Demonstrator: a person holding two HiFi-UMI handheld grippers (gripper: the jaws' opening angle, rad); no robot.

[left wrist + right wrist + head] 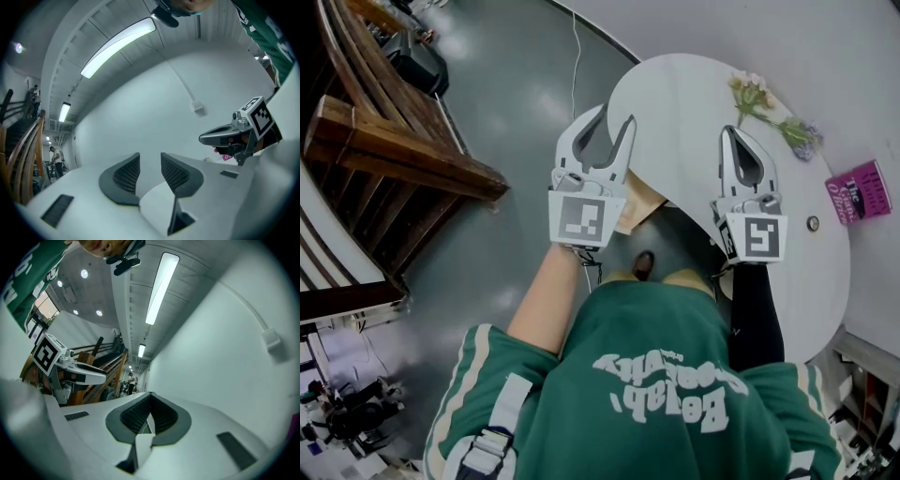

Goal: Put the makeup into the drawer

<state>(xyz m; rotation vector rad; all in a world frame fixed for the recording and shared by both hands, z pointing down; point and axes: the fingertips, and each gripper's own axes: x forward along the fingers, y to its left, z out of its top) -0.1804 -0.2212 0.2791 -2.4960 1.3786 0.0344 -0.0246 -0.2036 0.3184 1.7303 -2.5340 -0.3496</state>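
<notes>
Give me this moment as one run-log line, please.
left gripper: open, empty | right gripper: shut, empty | white table: pink box, flowers

- Left gripper (615,116): jaws apart, nothing between them, pointing to 12 o'clock.
- Right gripper (731,133): at its 3 o'clock, jaws together, empty.

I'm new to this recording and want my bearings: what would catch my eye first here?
The left gripper and right gripper fill the middle of the head view, the left's jaws apart and empty, the right's together. Beyond them, a flower sprig and a magenta book lie on the white round-edged table.
</notes>
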